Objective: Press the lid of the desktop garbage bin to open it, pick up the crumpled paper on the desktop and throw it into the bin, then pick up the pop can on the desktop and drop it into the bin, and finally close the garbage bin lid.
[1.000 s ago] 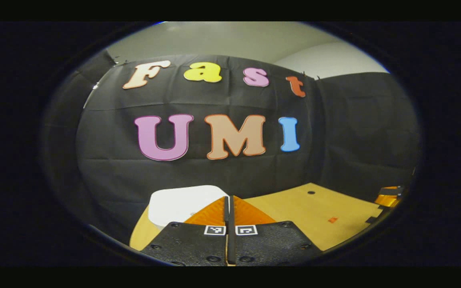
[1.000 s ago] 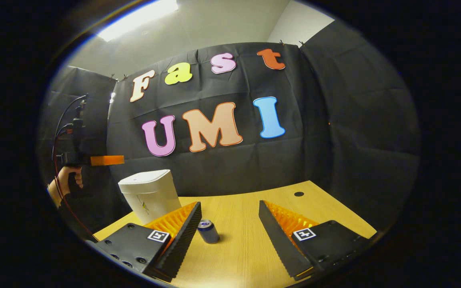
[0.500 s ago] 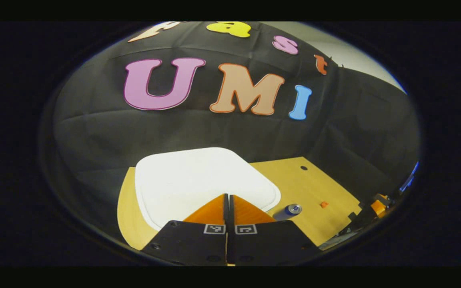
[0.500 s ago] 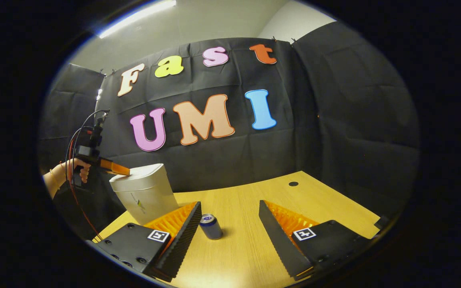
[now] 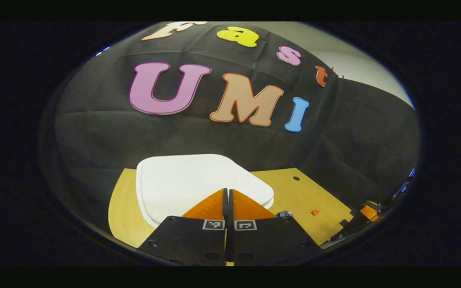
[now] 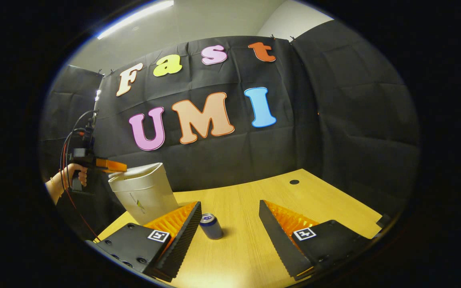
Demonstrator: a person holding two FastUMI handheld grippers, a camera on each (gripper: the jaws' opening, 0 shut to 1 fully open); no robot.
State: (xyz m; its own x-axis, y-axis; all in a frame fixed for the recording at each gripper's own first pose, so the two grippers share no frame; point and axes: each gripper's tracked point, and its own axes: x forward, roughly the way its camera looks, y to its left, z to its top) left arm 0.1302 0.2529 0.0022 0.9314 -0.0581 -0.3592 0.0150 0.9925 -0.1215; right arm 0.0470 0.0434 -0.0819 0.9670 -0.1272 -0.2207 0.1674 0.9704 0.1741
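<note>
The white bin (image 6: 144,196) stands at the table's left. Its lid (image 6: 136,170) looks tilted, the edge nearer me raised a little. In the left gripper view the lid (image 5: 186,180) spreads just beyond my left gripper (image 5: 227,191), which is shut with nothing between its fingers. A hand (image 6: 68,176) holds that left gripper (image 6: 112,165) at the lid's rear edge; whether it touches, I cannot tell. The blue pop can (image 6: 210,226) stands upright on the table, between the spread fingers of my open right gripper (image 6: 230,218), nearer its left finger. The can's top (image 5: 284,215) peeks out beside my left fingers.
The wooden table (image 6: 246,256) runs back to the black cloth wall. It has a small round hole (image 6: 294,182) near its far edge. A small orange bit (image 5: 315,212) lies on the table right of the bin.
My left gripper came down onto the bin lid, then eased up slightly. The lid now sits tilted with one edge raised. My right gripper barely moved.
</note>
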